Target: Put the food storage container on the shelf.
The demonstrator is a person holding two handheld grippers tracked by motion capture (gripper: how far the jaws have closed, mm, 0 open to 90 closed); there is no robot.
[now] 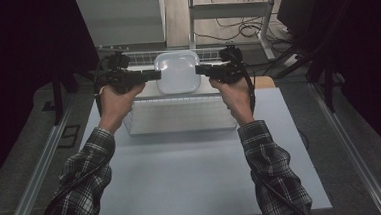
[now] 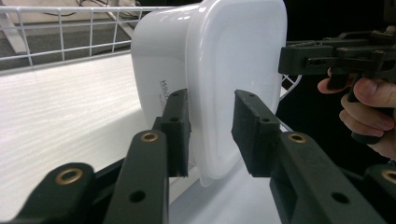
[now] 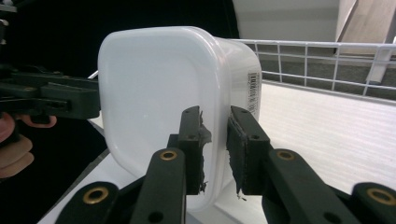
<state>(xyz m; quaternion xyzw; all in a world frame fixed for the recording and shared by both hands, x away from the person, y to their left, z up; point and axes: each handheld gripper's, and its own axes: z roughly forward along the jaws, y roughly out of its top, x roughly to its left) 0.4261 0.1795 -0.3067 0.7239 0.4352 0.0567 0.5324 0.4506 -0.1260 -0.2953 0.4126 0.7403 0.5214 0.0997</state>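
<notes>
1. At the far end of the desk (image 1: pixel 198 182), a pale grey top with most of its near surface bare, the work takes place; the person's plaid sleeves come in from the bottom of the high view.
2. Wire basket (image 1: pixel 179 119): white mesh, sits at the desk's far edge, its near wall facing the person. In the gripper views its rails run behind the work and its flat white floor lies below.
3. Plastic tub (image 1: pixel 177 72): white, translucent, rounded corners, held over the basket between the two grippers. It is tipped on its side, one broad face turned toward the person. A barcode label shows on its side wall in the right gripper view; faint printed lettering on the wall in the left gripper view.
4. Left gripper (image 2: pixel 211 135): comes in level from the left in the high view. Its fingers straddle the tub's rim edge, one pad on the wall side, the other on the broad face. A gap shows at the right pad, so the fingers look partly open around the rim rather than clamped.
5. Right gripper (image 3: pixel 215 149): level from the right, at the opposite edge. Its fingers straddle the rim there, pads close to the plastic; whether they press it I cannot tell. Torn black padding shows on one finger (image 3: pixel 192 149).
</notes>
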